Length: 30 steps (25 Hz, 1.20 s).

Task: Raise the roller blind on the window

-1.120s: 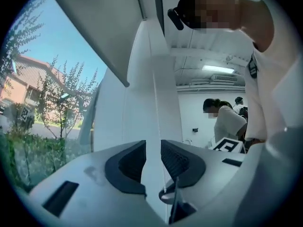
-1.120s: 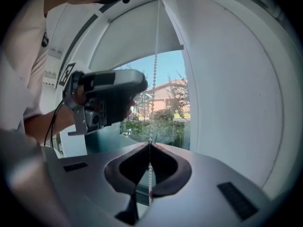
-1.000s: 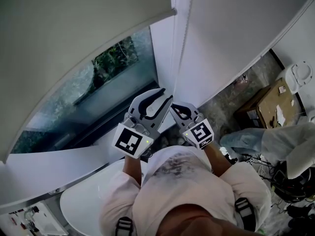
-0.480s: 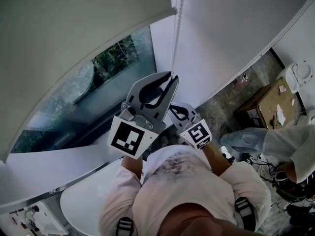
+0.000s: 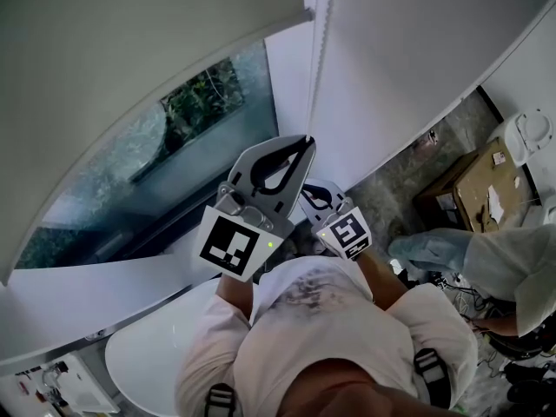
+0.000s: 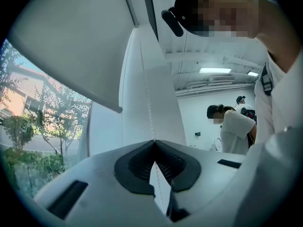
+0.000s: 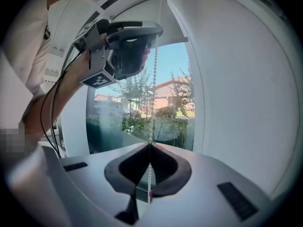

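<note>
At the window, left gripper and right gripper both pinch the bead chain beside the roller blind.

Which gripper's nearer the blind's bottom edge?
Left. The left gripper grips the chain higher, under the blind edge; the right gripper grips it lower down.

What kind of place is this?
Probably an indoor workroom or lab: a big window with a roller blind, a ceiling strip light, and a cardboard box on a bare floor.
</note>
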Available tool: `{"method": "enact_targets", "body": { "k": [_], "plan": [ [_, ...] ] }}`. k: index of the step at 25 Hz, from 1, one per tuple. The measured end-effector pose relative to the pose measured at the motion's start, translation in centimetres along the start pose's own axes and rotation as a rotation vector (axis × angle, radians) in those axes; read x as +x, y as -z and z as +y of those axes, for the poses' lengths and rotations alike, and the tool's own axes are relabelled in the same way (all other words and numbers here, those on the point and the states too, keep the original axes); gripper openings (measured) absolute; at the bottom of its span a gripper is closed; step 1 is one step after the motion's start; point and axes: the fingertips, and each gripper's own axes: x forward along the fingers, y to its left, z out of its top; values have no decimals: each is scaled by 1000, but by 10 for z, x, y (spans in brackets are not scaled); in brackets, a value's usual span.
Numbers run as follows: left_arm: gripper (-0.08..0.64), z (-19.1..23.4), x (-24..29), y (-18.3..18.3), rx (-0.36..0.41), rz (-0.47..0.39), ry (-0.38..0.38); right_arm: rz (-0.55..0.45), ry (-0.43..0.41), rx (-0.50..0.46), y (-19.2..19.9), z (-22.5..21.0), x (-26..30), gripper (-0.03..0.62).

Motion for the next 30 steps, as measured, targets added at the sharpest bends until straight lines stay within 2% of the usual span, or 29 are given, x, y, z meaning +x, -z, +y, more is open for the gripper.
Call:
{"method": "enact_targets", "body": {
  "k": [13, 30],
  "plan": [
    [5, -2, -6, 46, -71, 38, -14, 71, -10, 34, 47, 0, 13, 60],
    [5, -5, -15, 103, -95, 90, -21, 172, -18, 54, 101, 3, 18, 61]
  ]
}}
